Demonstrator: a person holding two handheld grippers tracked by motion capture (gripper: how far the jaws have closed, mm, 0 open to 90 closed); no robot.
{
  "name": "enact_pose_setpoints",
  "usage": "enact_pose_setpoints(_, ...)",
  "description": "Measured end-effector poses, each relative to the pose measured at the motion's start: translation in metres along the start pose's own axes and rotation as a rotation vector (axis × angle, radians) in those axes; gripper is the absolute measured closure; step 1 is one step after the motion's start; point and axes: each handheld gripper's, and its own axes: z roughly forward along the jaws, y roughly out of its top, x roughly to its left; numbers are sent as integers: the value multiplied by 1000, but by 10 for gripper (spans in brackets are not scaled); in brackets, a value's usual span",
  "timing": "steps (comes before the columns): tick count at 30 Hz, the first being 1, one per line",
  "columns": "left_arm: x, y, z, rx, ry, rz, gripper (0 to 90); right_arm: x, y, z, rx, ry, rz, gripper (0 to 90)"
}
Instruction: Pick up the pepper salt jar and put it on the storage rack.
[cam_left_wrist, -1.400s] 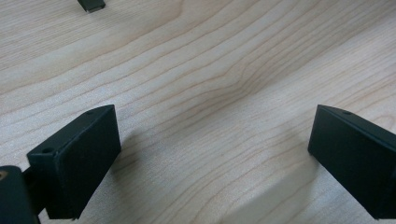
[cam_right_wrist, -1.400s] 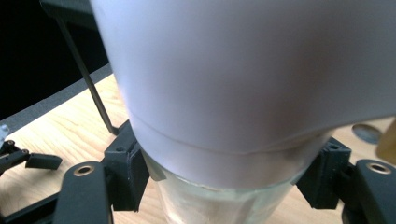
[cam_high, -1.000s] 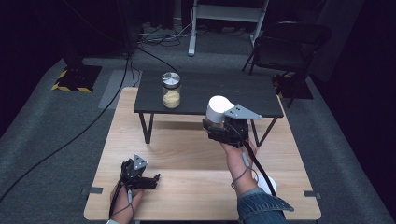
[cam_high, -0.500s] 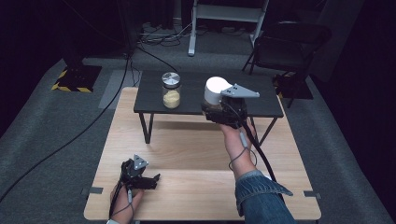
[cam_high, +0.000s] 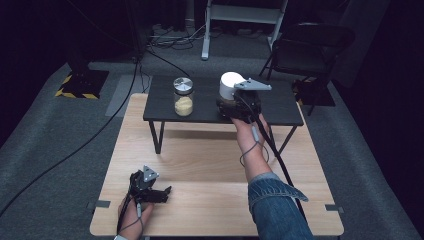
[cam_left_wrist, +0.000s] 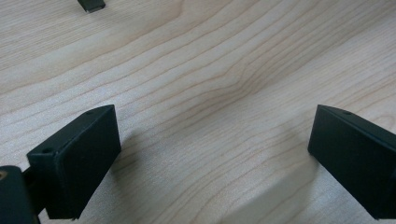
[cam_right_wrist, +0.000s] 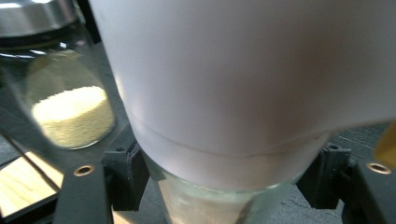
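Jaws of the right gripper (cam_high: 236, 102) clamp a white-lidded glass jar (cam_high: 230, 86) over the black side table (cam_high: 280, 107), right of the steel-lidded jar (cam_high: 183, 96) of yellow grains, well apart. Left gripper (cam_high: 159, 192) rests wide open on the bare wooden table (cam_high: 200, 165), near its near-left edge.

No readable text, label, brand or number was seen anywhere. The white-lidded jar (cam_high: 230, 86) and the steel-lidded jar (cam_high: 183, 96) carried no label. The only sign-like marking was yellow-black hazard striping on a floor plate (cam_high: 79, 92), with no words on it.
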Motion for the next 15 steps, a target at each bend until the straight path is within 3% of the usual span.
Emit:
enact_pose_setpoints(3, 0, 0, 0, 0, 0, 0, 25, -3, 0, 6, 20, -3, 6, 301)
enact_pose_setpoints(11, 0, 0, 0, 0, 0, 0, 25, -13, -9, 8, -6, 28, 25, 294)
enact_pose_setpoints(15, 0, 0, 0, 0, 0, 0, 25, -15, -12, 4, -18, 36, 37, 176)
